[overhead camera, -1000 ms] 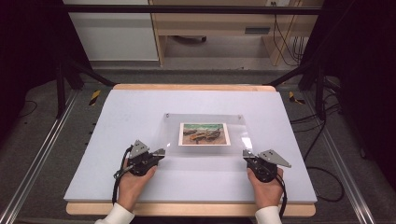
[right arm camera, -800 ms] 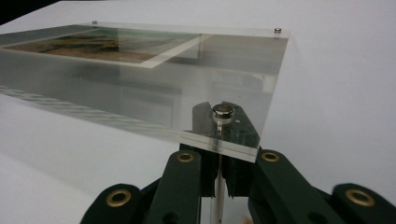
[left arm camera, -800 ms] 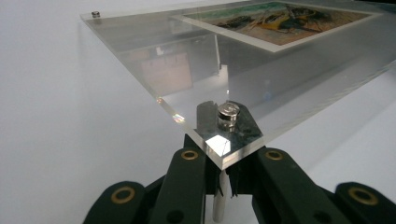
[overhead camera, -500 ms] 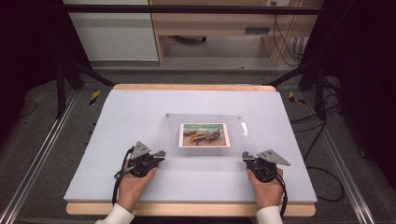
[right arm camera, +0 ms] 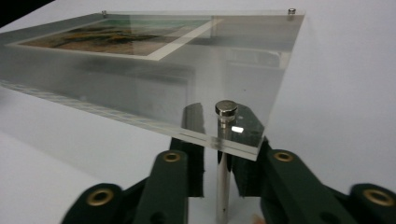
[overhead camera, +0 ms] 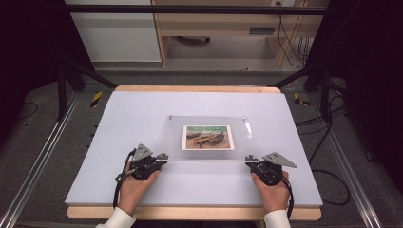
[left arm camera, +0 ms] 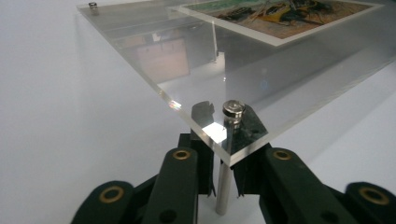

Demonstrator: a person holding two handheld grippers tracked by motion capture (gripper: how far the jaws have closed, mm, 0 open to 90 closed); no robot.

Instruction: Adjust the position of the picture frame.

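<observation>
Currently positioned at both near corners of clear acrylic frame mid-tabletop: left tongs and right tongs spread around metal standoff posts, not yet pinching, presumably for balanced lifting.

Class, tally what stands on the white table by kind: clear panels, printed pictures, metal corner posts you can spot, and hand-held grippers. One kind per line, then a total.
Clear acrylic panel: 1
Printed picture: 1
Metal corner posts: 4, near left, near right, far left, far right
Grippers: 2, left gripper, right gripper
Total: 8
</observation>
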